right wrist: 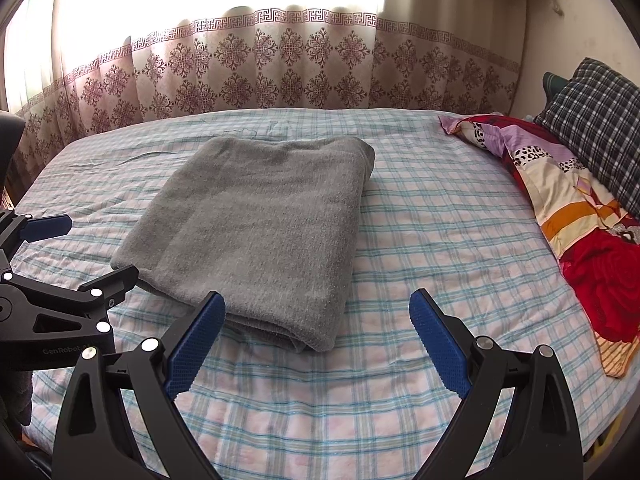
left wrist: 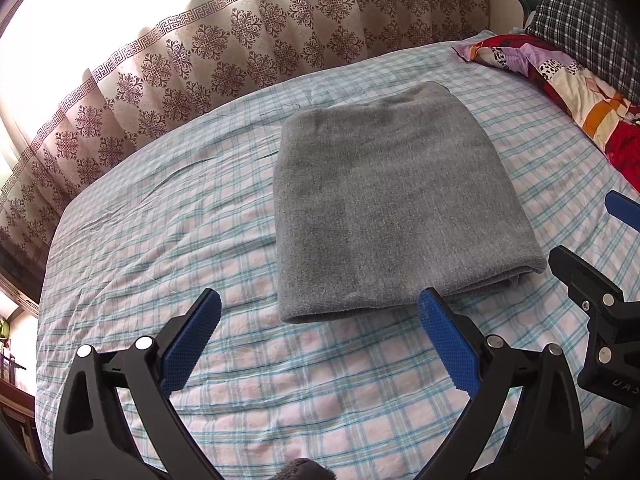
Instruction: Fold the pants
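The grey pants (left wrist: 384, 204) lie folded into a thick flat rectangle on the checked bed sheet (left wrist: 160, 240); they also show in the right wrist view (right wrist: 260, 220). My left gripper (left wrist: 320, 304) is open and empty, held above the sheet just short of the bundle's near edge. My right gripper (right wrist: 316, 304) is open and empty, near the bundle's near right corner. Each gripper shows at the edge of the other's view: the right one (left wrist: 600, 272) and the left one (right wrist: 76, 248).
A patchwork quilt (right wrist: 568, 216) and a dark checked pillow (right wrist: 596, 120) lie along the bed's right side. A patterned curtain (right wrist: 280, 68) hangs behind the bed's far edge. Dark furniture (left wrist: 12, 400) stands at the far left.
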